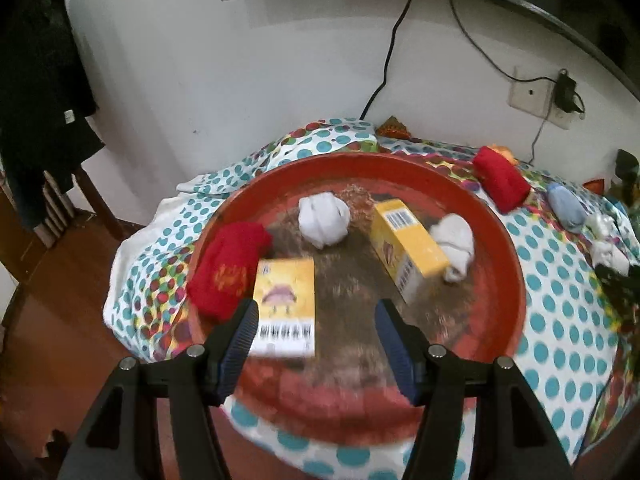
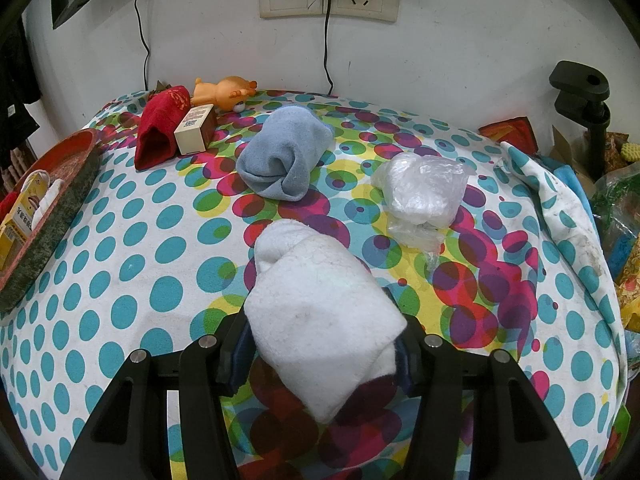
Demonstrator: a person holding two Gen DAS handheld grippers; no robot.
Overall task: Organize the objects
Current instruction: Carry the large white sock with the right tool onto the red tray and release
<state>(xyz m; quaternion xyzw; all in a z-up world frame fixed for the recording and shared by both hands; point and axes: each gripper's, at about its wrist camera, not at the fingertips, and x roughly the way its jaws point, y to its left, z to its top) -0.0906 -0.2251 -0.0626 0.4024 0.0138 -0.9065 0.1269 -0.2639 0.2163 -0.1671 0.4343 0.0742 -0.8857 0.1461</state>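
Left wrist view: the left gripper (image 1: 316, 316) hangs over the near part of a round red tray (image 1: 516, 280) with its jaws spread wide and nothing between the pads. The tray sits on a table draped in a polka-dot cloth (image 1: 560, 320). Just past the left finger a yellow carton (image 1: 286, 300) lies flat, barcode toward the camera, touching a folded red sock (image 1: 226, 268) at the tray's left rim. Farther in, a balled white sock (image 1: 323, 216) sits near the tray's middle, and a second yellow carton (image 1: 408, 248) lies at an angle with another white sock (image 1: 456, 246) against its right side. Outside the tray, to the right on the cloth, lie a second red sock (image 1: 502, 180) and a light-blue sock (image 1: 566, 208).

Right wrist view: the right gripper (image 2: 320, 344) is closed on a rolled white sock (image 2: 320, 320) — both pads press its sides, and the roll sticks out forward over the cloth (image 2: 120, 280). Ahead lies the rolled blue sock (image 2: 286, 156), and to its right a crumpled clear plastic bag (image 2: 424, 192). Toward the far left corner a red sock (image 2: 160, 128) lies against a small cream box (image 2: 195, 130), with an orange toy figure (image 2: 222, 92) behind them. The red tray's rim (image 2: 60, 200) shows at the left edge, a yellow carton (image 2: 18, 220) inside it.
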